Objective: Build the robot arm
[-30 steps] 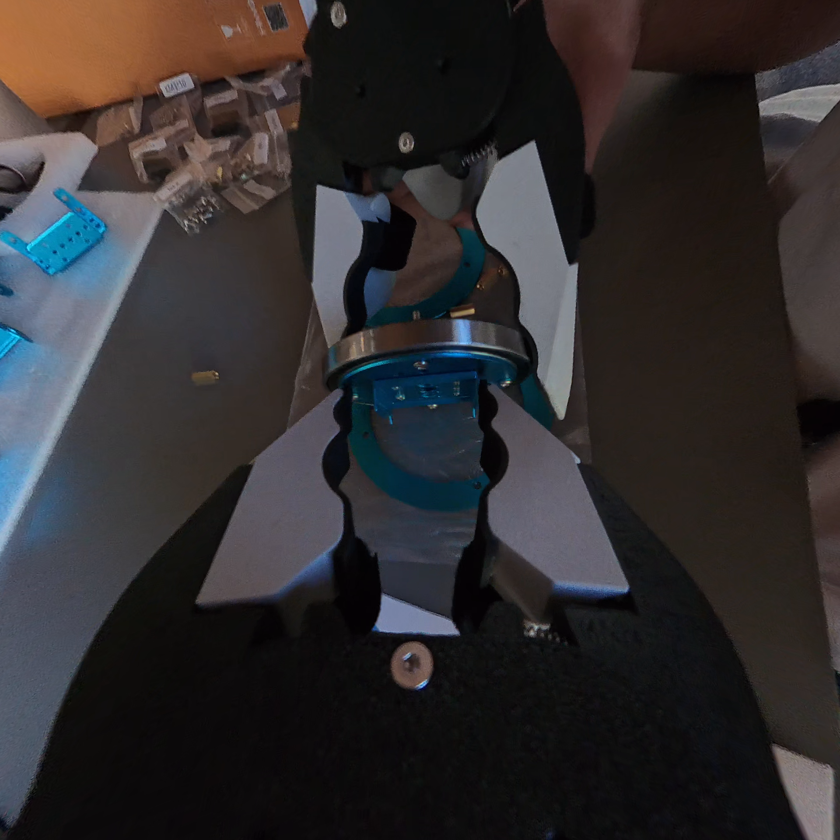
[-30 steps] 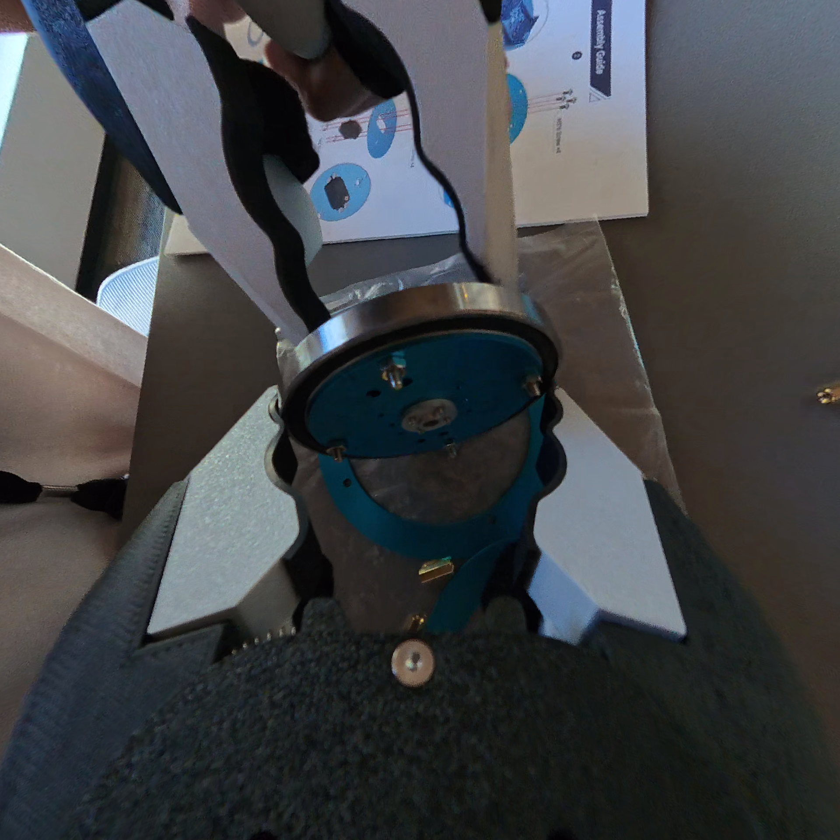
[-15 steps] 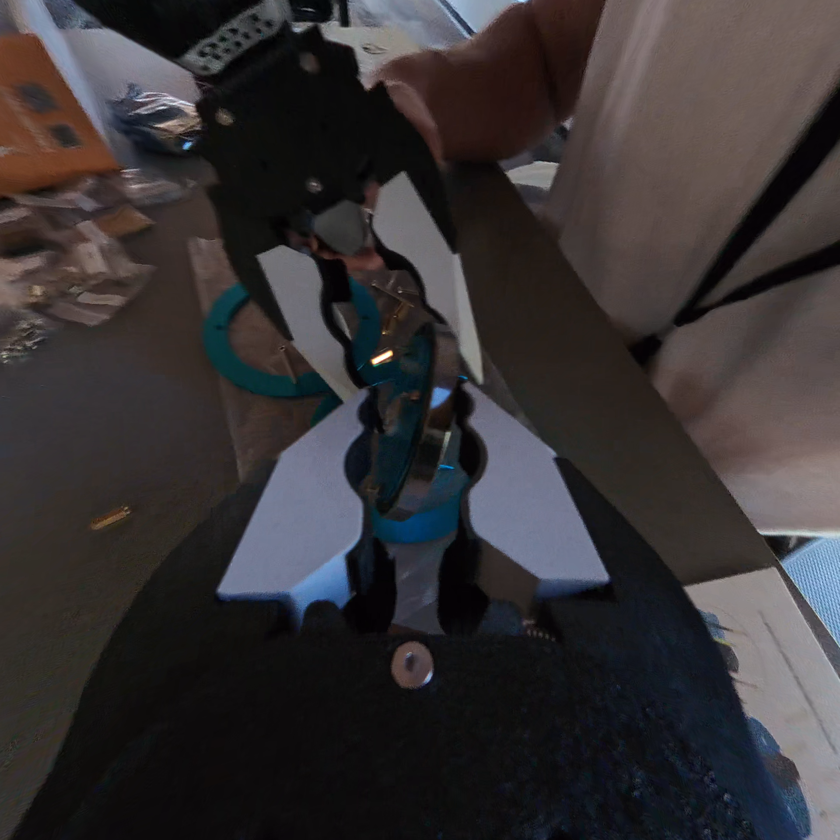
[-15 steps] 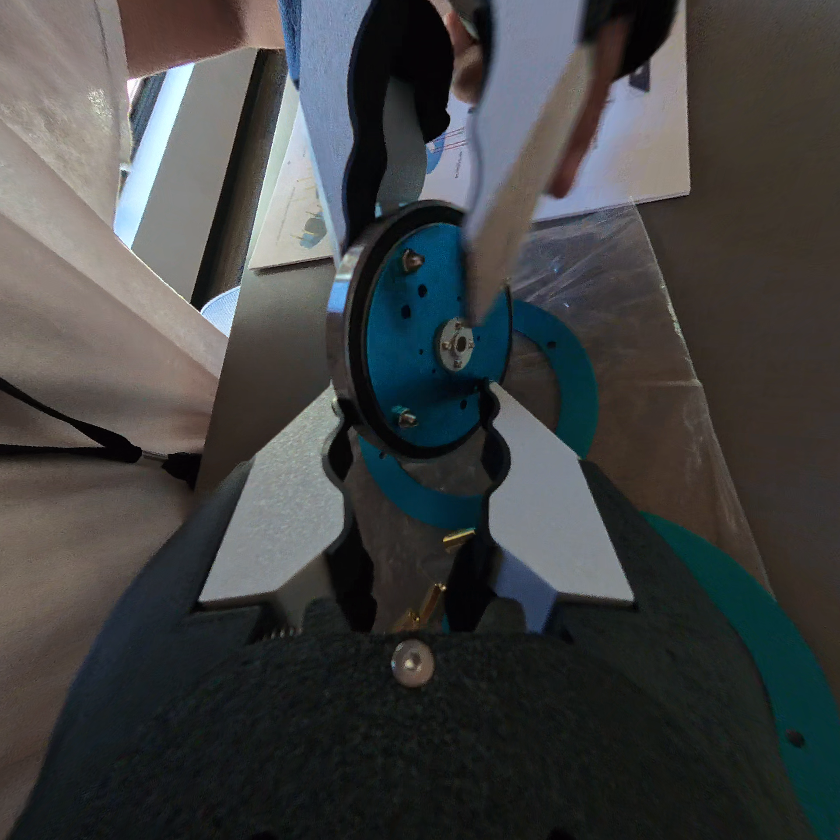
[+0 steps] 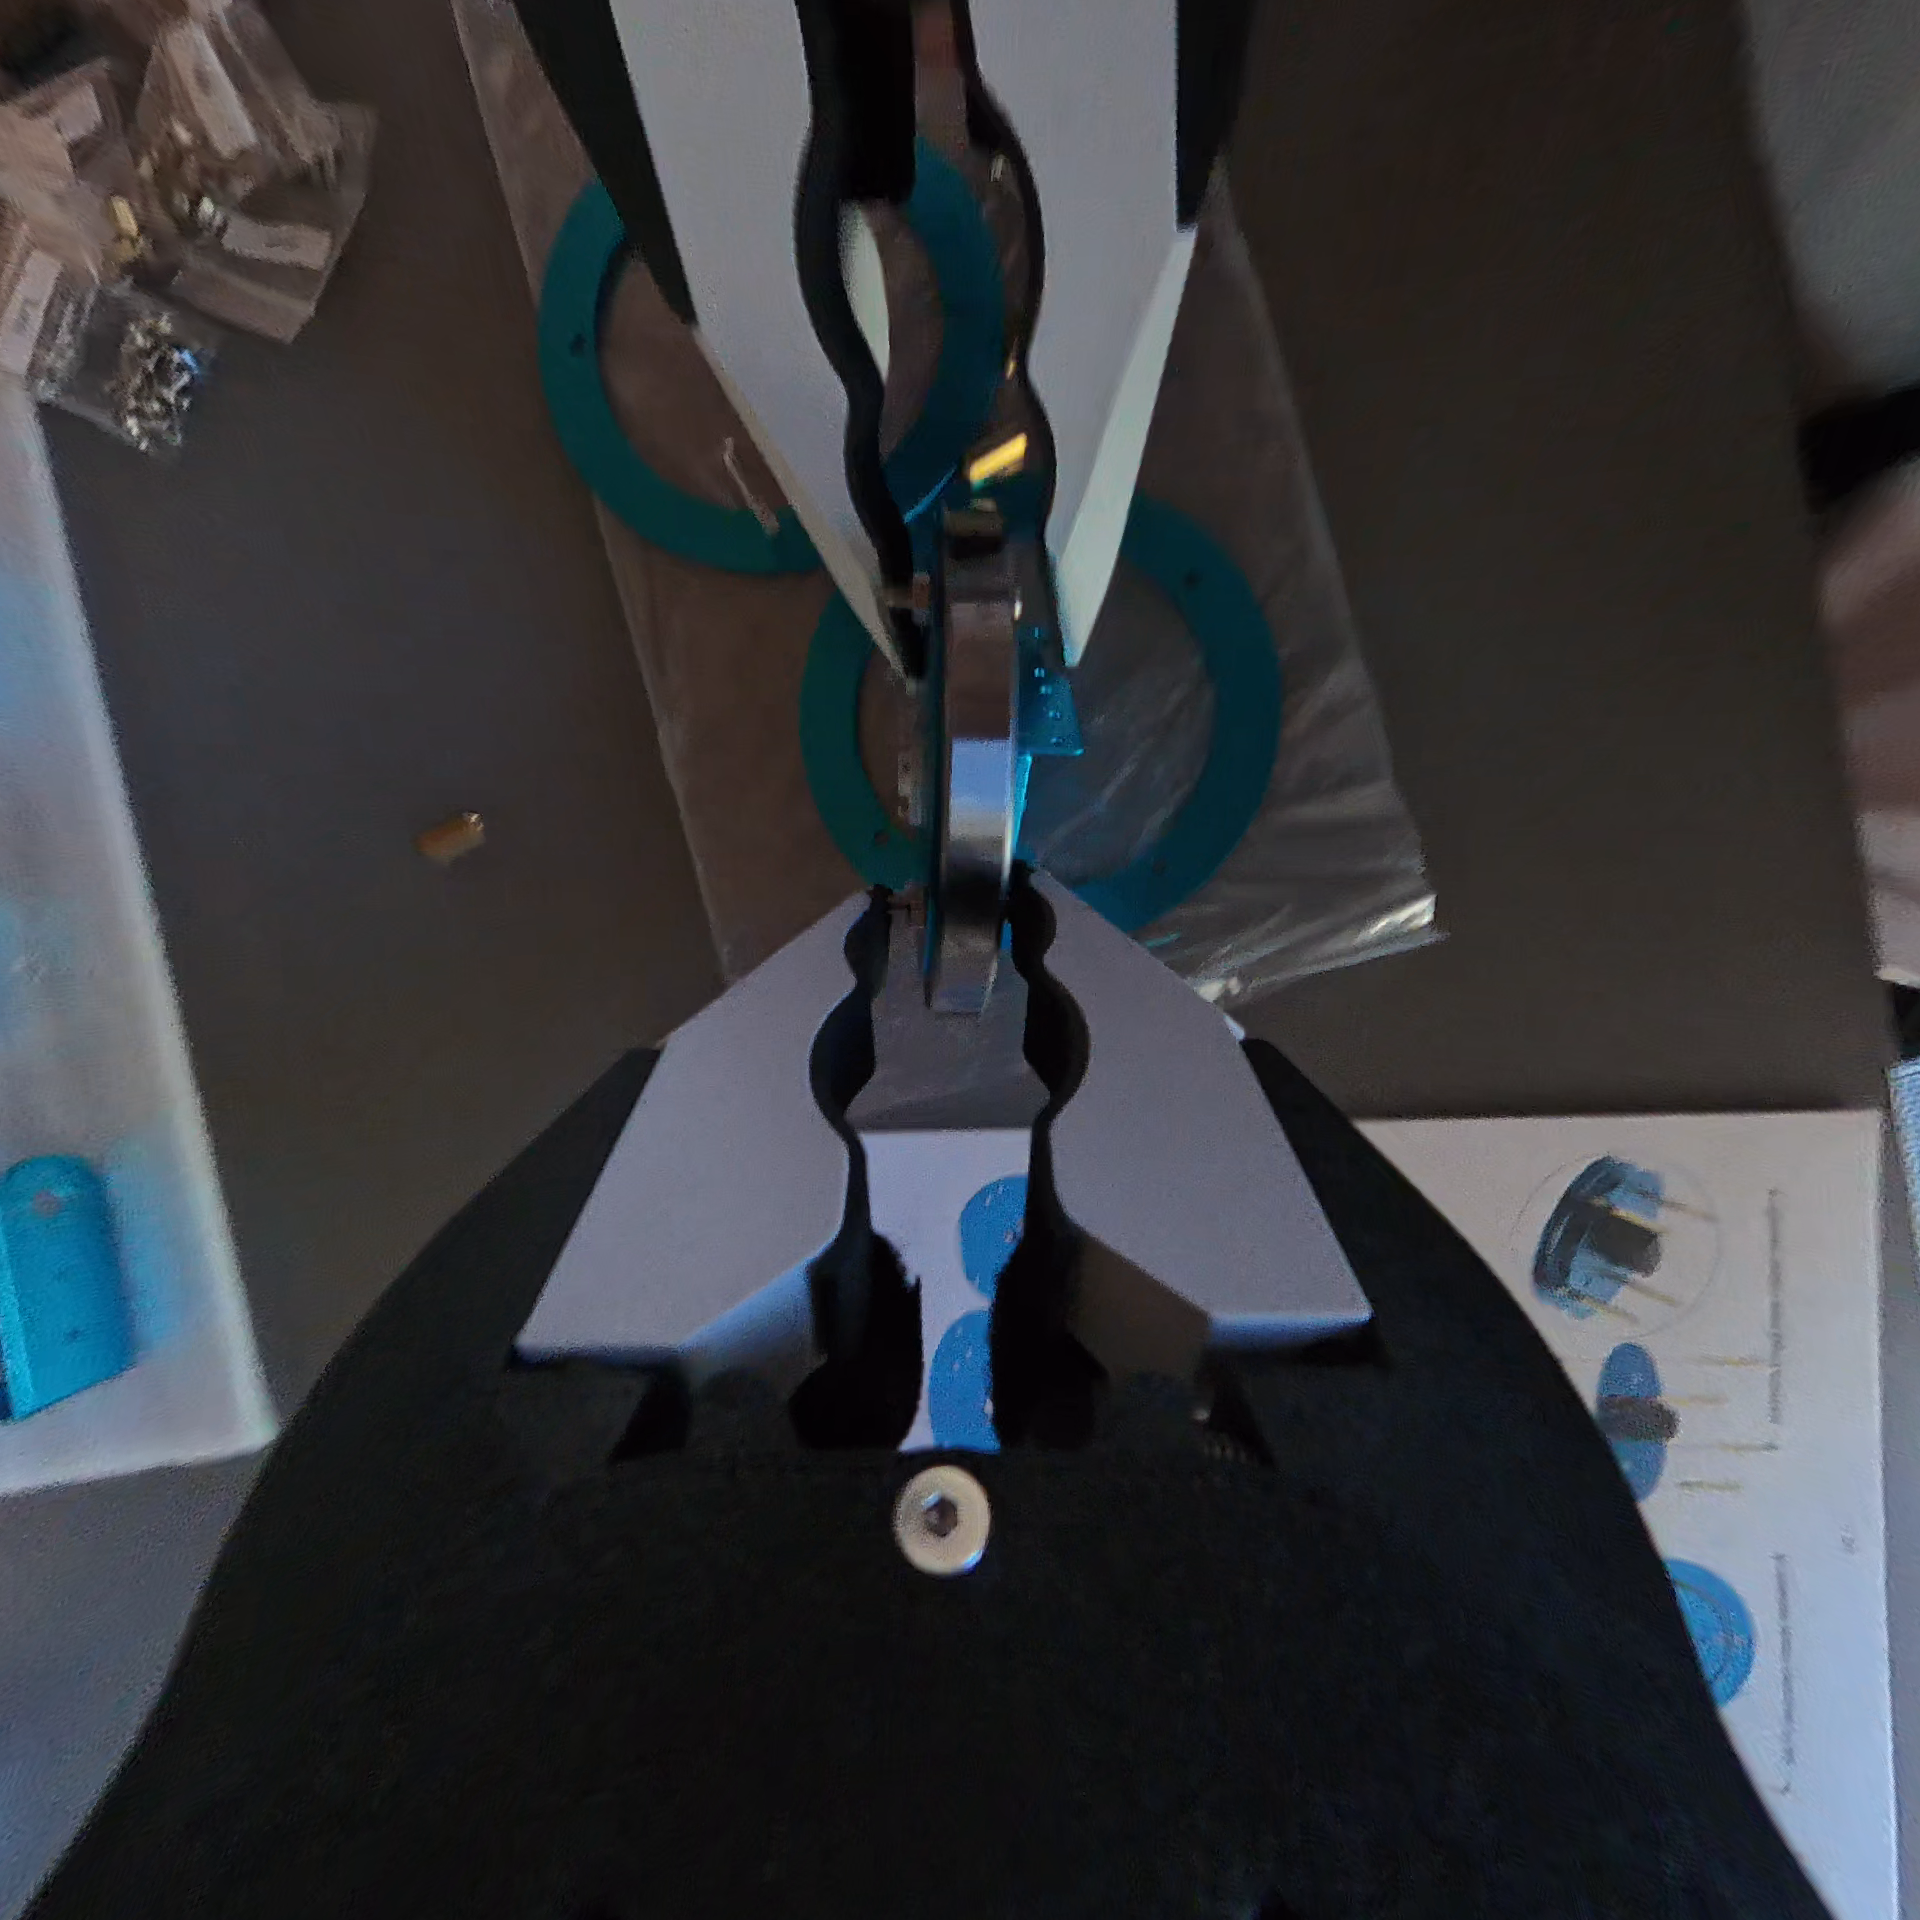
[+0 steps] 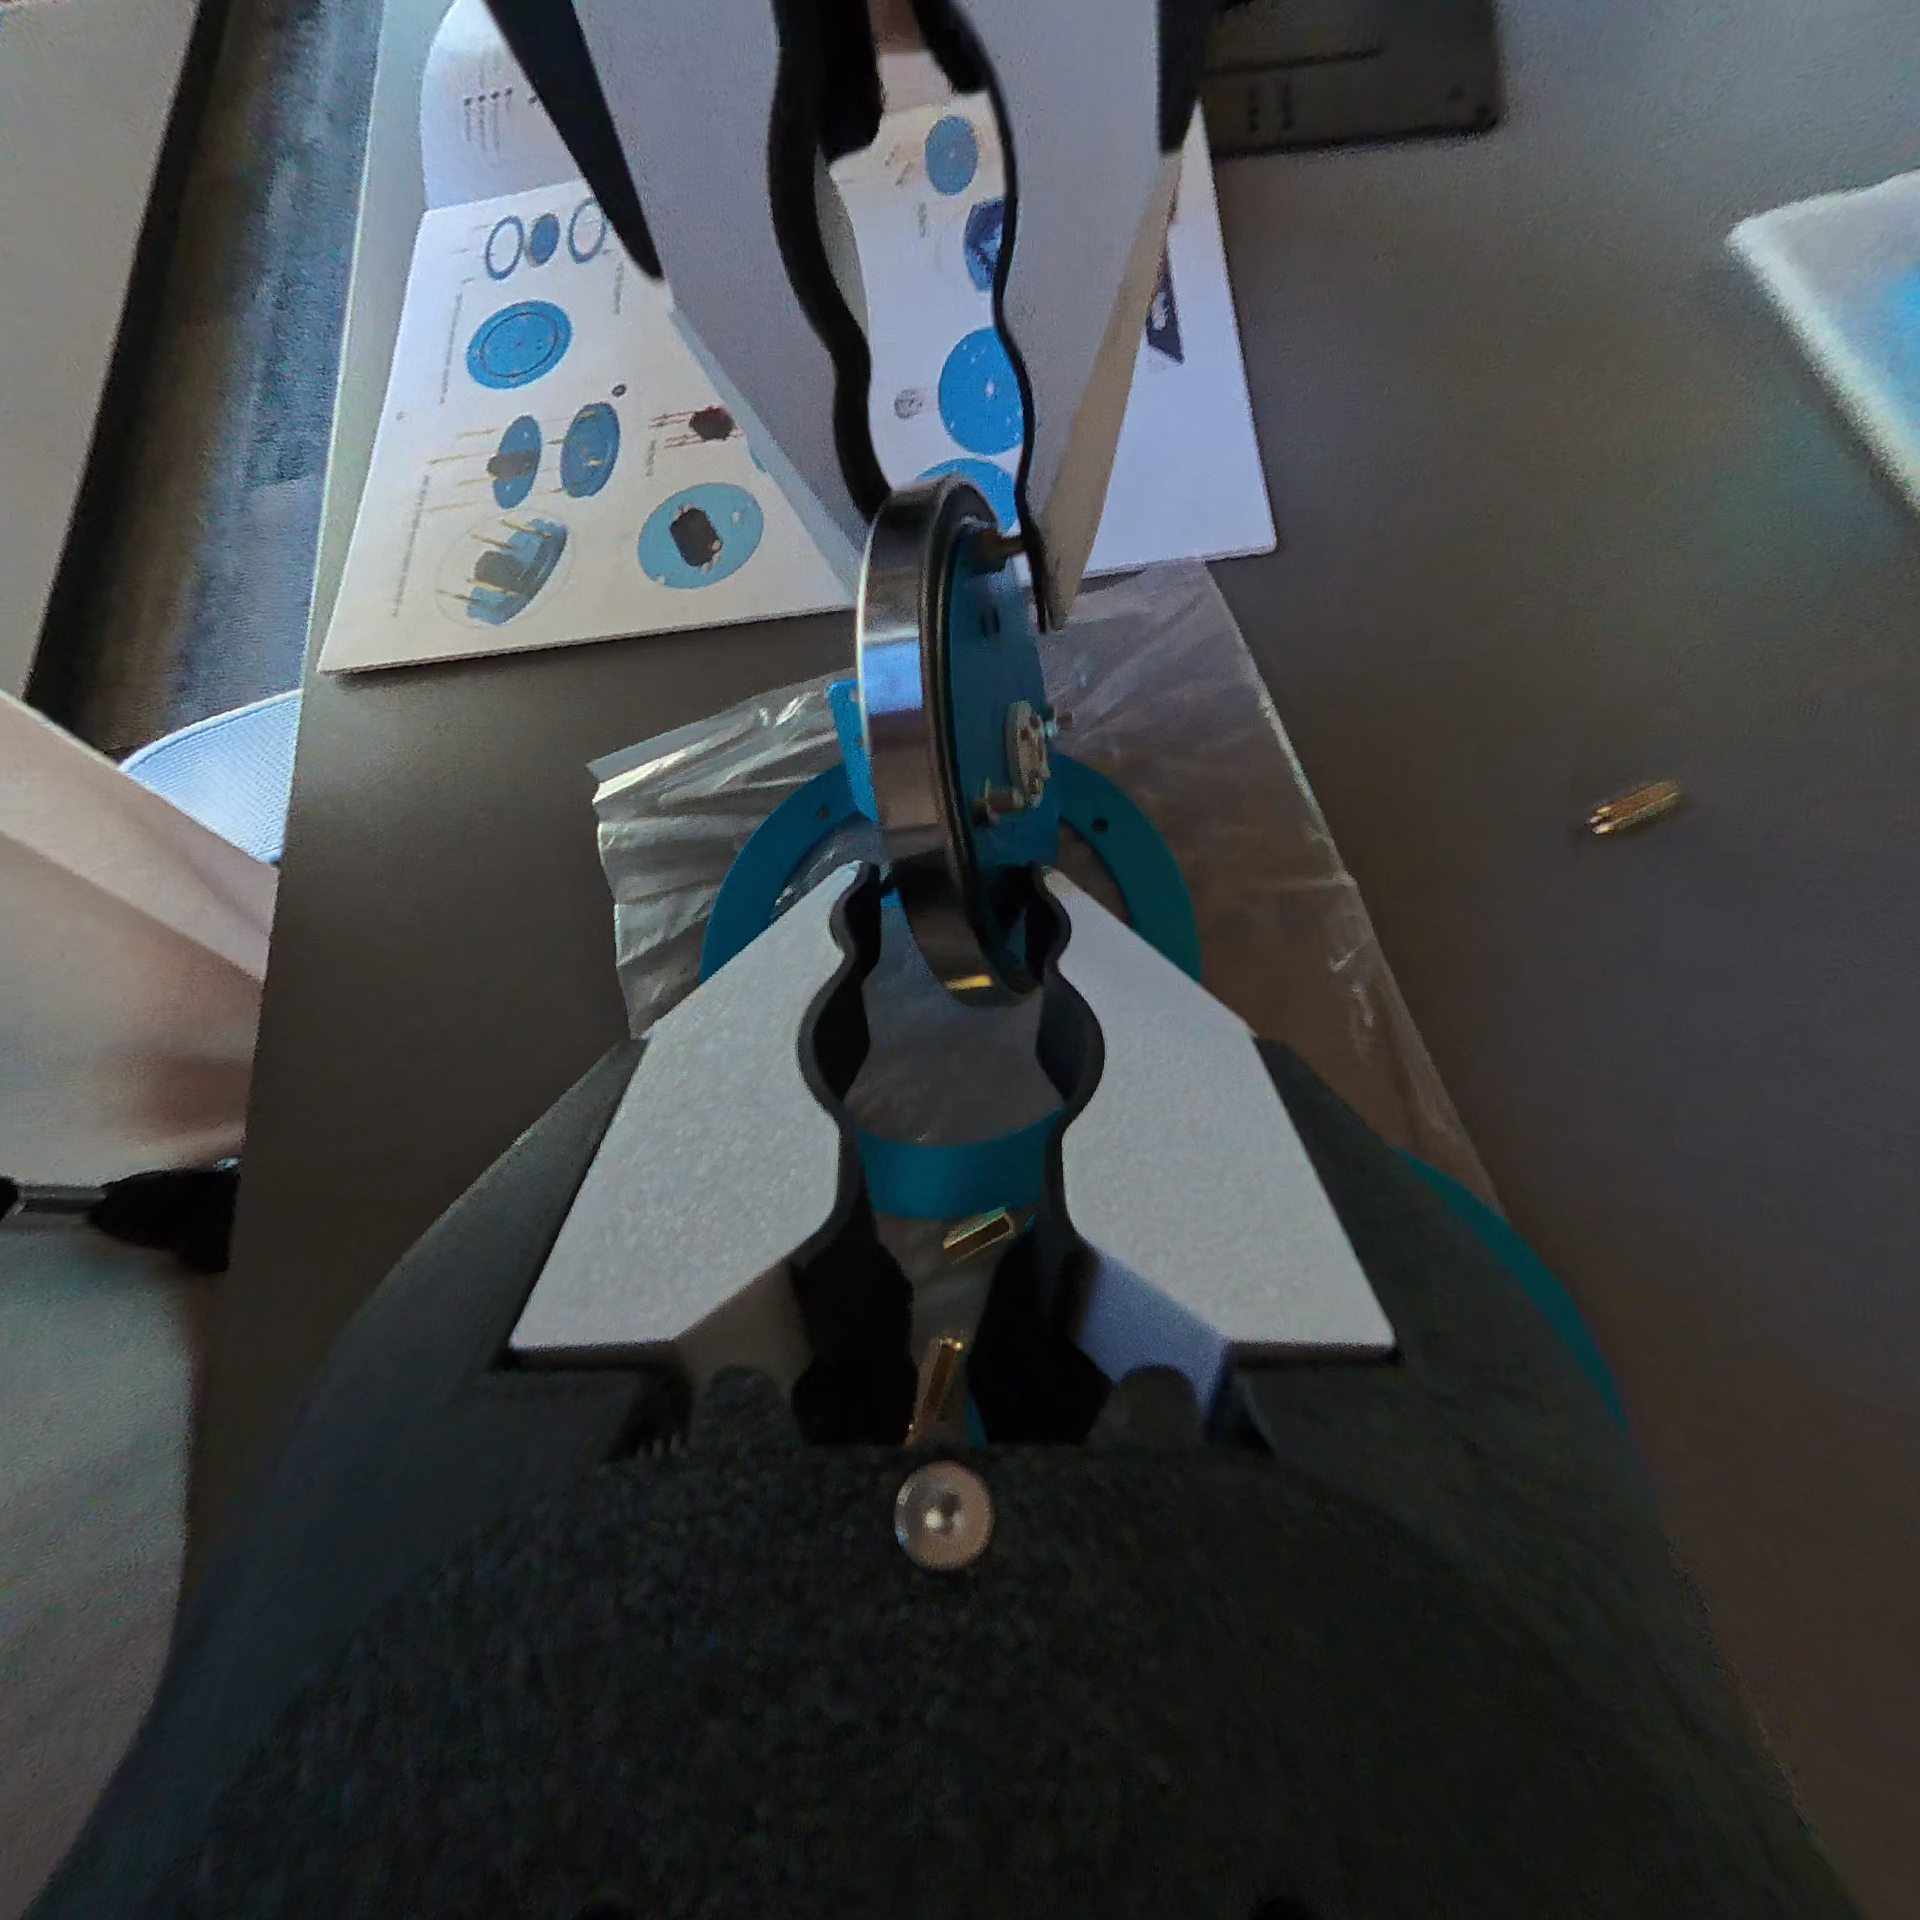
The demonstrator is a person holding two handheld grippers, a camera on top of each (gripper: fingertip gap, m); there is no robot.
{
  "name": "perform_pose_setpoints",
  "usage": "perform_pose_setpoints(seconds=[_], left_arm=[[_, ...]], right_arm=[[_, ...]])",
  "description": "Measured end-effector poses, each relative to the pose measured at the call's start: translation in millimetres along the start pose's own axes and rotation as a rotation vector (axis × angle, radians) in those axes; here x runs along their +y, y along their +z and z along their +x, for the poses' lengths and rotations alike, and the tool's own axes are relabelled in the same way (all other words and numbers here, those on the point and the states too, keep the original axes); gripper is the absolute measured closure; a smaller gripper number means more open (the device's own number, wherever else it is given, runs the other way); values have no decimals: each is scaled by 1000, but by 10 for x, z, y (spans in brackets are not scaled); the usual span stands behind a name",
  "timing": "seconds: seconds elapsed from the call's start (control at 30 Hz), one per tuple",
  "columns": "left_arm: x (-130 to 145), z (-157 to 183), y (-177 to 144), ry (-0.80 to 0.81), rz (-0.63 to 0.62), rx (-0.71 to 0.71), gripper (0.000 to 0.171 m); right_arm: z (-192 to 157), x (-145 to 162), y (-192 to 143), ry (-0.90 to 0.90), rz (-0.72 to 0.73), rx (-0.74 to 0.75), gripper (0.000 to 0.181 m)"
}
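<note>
Pinching from opposite ends, the left gripper (image 5: 951, 904) and the right gripper (image 6: 956, 894) are both closed on one round assembly, a steel ring with a blue metal disc set in it (image 5: 971, 790) (image 6: 935, 727). The assembly is held on edge above the dark table (image 5: 364, 675) (image 6: 1558, 571), so that only its rim faces the left wrist camera. In the right wrist view the disc face is turned to the right, and a silver hub and small screws are seen on it. A small blue bracket (image 5: 1049, 696) is fixed to the assembly's opposite face.

Directly under the assembly a clear plastic bag (image 5: 1278, 831) (image 6: 1195, 748) is spread, and a flat teal ring (image 5: 1195, 675) (image 6: 1132, 862) lies on it. A second teal ring (image 5: 592, 416) lies beyond and left of the assembly in the left wrist view. A brass standoff (image 5: 450, 834) (image 6: 1633, 807) rests on the table well apart from the assembly. A white printed instruction sheet (image 6: 582, 436) (image 5: 1662, 1351) lies just past the bag. Bags of small hardware (image 5: 156, 260) are heaped at the far left.
</note>
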State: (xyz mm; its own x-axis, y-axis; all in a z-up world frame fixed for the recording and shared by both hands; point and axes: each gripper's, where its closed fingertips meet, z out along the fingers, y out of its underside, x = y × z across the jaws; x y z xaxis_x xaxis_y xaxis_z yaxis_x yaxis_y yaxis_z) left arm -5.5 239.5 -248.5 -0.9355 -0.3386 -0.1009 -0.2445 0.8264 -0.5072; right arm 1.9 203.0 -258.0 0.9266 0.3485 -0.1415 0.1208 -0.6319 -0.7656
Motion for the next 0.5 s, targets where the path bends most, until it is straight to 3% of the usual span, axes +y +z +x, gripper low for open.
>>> perform_pose_setpoints(seconds=[0.07, 0.13, 0.23, 0.37, 0.5], left_arm=[[32, -30, -15, 40, -34, -75, 149], [-41, -3, -95, -6, 28, -72, 149], [-256, -22, -327, -107, 224, -78, 150], [-556, 69, -574, -385, 594, 75, 150], [-600, 140, -422, -582, 724, 179, 150]], right_arm=[[39, -65, -49, -15, 5, 41, 155], [12, -129, -109, -23, 8, 19, 155], [2, -323, -278, -25, 65, -9, 156], [-132, -555, -513, -94, 134, -116, 159], [-173, -525, -609, -37, 67, -277, 160]])
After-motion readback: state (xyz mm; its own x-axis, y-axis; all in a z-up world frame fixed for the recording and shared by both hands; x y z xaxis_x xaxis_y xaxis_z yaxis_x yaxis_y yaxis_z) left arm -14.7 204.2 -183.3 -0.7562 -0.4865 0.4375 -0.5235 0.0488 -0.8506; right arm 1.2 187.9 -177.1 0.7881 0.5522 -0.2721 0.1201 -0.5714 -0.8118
